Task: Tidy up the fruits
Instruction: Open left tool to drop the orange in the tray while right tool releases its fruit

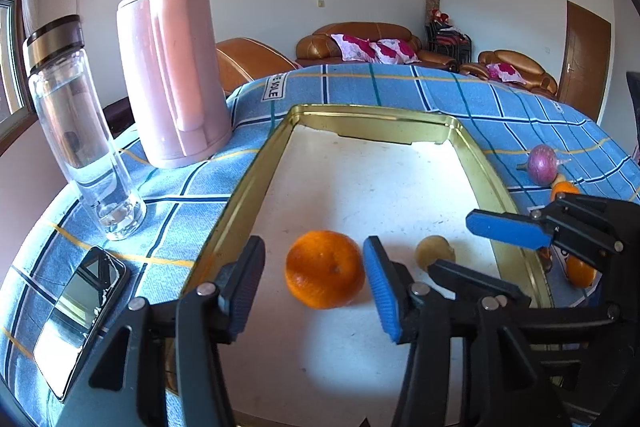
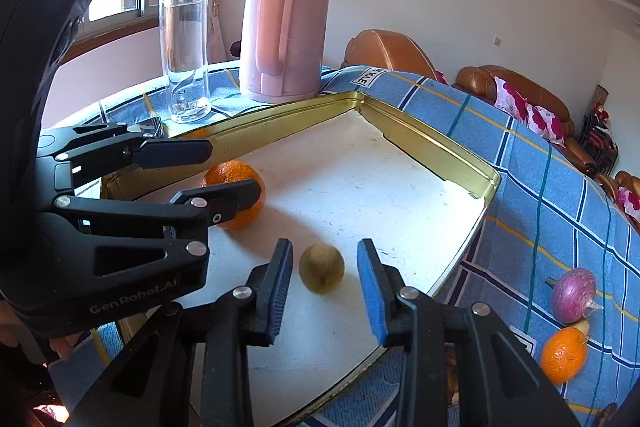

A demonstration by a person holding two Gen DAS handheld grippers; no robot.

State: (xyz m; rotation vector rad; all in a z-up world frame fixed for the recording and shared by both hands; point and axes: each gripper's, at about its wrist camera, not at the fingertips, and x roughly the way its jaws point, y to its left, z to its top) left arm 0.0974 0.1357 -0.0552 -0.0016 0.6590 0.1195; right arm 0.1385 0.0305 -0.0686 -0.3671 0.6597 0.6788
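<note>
The left gripper (image 1: 314,283) stands open around an orange (image 1: 325,269) on the white floor of the gold-rimmed tray (image 1: 256,171), its pads clear of the peel. The right gripper (image 2: 325,285) is open too, a small brownish fruit (image 2: 321,268) lying loose between its fingers. Outside the tray, on the blue checked cloth (image 2: 520,167), lie a purple onion (image 2: 573,294) and another orange (image 2: 563,355).

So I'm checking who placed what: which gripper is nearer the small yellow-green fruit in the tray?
Right. The right gripper straddles the small yellow-green fruit, jaws open, pads clear. The left gripper sits beside it, around the orange.
</note>
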